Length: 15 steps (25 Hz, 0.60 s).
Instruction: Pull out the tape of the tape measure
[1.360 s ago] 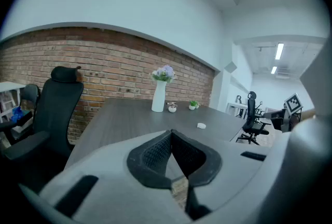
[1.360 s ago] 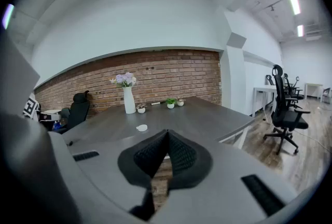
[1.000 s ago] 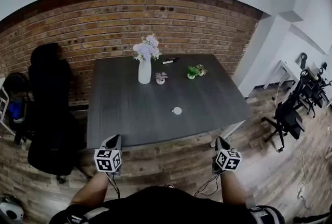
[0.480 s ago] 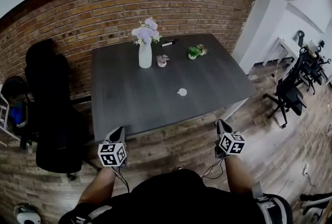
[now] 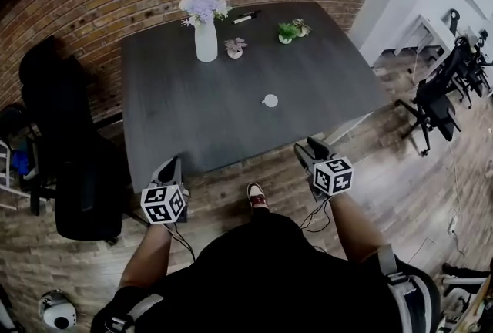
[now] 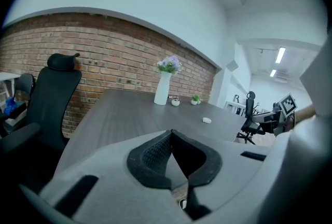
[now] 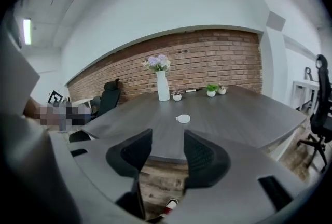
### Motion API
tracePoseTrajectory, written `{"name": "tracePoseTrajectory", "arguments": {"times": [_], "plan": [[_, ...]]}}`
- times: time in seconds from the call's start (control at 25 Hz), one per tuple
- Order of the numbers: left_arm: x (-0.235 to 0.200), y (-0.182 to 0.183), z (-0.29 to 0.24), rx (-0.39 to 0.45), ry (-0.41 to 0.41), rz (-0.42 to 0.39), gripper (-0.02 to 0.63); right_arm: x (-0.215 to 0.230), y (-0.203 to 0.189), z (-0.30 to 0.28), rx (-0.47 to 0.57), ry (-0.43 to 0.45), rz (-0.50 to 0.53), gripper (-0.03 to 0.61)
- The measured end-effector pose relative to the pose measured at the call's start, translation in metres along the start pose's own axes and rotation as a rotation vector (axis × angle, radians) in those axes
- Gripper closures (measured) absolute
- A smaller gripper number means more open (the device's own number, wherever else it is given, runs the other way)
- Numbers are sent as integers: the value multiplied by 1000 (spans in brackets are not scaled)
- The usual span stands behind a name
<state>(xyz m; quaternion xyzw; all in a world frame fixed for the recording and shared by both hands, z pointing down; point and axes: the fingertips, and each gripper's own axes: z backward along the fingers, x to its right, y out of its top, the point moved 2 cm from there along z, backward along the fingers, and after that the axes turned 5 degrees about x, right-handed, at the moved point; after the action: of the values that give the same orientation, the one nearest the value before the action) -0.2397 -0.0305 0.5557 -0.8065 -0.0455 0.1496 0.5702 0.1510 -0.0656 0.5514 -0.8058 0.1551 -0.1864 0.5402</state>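
Starting from the left tongs (image 6: 171,134), their black ribbed rubber pads (image 6: 153,154) meet tip to tip with nothing between them. The right tongs (image 7: 167,137) have just been opening: their pads stand apart, and the gap shows only table edge and floor, so nothing is held. Both tongs hang short of the near edge of the dark grey wood-grain table (image 5: 177,123), over a brown plank floor (image 5: 231,193). A red-and-white shoe (image 5: 256,197) peeks out between them, mostly hidden by the person's dark top. The small round white tape measure (image 5: 269,100) lies alone near the table's middle, well apart from both tongs and nearer the right; it is too small to make out any tape or tab. At the far side a tall white vase (image 5: 206,45) holds lilac flowers (image 5: 202,4), beside three little pots (image 5: 234,52) of plants. A black padded office chair (image 5: 65,169) stands left of the table, a dark mass with little detail.
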Motion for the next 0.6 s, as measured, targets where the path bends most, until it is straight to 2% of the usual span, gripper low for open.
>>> {"name": "tracePoseTrajectory", "arguments": {"times": [0.16, 0.32, 0.4, 0.6], "plan": [[14, 20, -39, 1, 7, -41, 604, 24, 0, -62, -81, 102, 64, 349], [22, 48, -79, 11, 30, -81, 604, 52, 2, -134, -181, 203, 177, 309], [29, 58, -96, 12, 44, -86, 604, 60, 2, -163, -239, 270, 236, 284], [48, 61, -132, -7, 66, -68, 604, 69, 1, -207, -342, 442, 334, 282]]}}
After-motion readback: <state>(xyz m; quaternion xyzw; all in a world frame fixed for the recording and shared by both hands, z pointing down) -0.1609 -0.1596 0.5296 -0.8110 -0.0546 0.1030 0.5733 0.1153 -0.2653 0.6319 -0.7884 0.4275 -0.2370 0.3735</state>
